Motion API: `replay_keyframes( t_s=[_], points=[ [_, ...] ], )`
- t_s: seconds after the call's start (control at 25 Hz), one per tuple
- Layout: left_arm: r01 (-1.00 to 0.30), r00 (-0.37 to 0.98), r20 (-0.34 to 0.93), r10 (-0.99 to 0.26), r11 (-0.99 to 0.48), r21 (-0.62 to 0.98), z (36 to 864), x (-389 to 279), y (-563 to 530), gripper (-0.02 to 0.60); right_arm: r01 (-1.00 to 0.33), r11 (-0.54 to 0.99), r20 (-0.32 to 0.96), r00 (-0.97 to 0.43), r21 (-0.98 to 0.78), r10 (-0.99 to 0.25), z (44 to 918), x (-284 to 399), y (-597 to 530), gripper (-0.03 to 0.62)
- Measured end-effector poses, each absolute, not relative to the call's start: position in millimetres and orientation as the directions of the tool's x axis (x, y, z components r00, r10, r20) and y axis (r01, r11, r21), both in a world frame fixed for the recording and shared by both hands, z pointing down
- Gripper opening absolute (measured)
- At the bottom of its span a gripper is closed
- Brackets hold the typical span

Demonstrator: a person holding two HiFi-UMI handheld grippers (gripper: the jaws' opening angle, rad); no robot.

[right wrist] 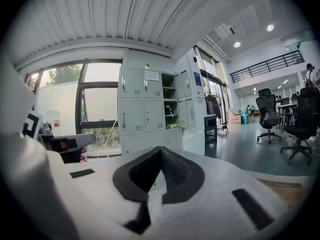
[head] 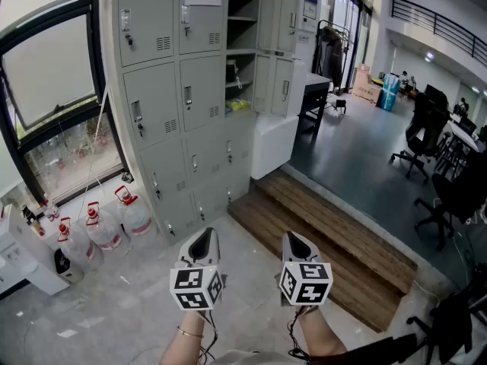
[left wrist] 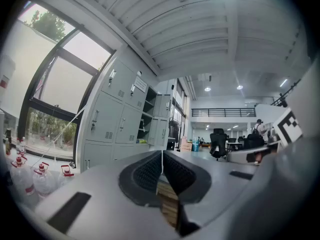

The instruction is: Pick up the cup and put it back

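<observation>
Grey metal lockers [head: 190, 90] fill the upper left; no cup shows anywhere yet. My left tool [head: 203, 239] and right tool [head: 296, 241] are both pressed together, empty, so picking up hasn't started.

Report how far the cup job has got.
Done: nothing that shows; no cup appears in any view. In hand: nothing. The left gripper and right gripper are both shut and empty, held out facing the lockers. Left: everything, so find the cup, pick it up and put it back.
</observation>
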State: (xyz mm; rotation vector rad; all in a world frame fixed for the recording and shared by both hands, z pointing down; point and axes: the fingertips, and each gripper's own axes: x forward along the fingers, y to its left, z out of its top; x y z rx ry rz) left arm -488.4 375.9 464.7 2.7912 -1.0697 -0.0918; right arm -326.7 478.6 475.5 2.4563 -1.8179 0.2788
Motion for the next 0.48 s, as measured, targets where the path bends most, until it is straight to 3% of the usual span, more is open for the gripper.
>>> replay_keyframes(
  t_s=[0.48],
  points=[
    [-0.651,0.753,0.001,-0.658,-0.744,0.152,467.8,-499.7,365.6,0.012,-0.944,-0.322,0.183,0.305,-0.068,-0.935,477.1,-332.0,470.7,-0.008]
  ],
)
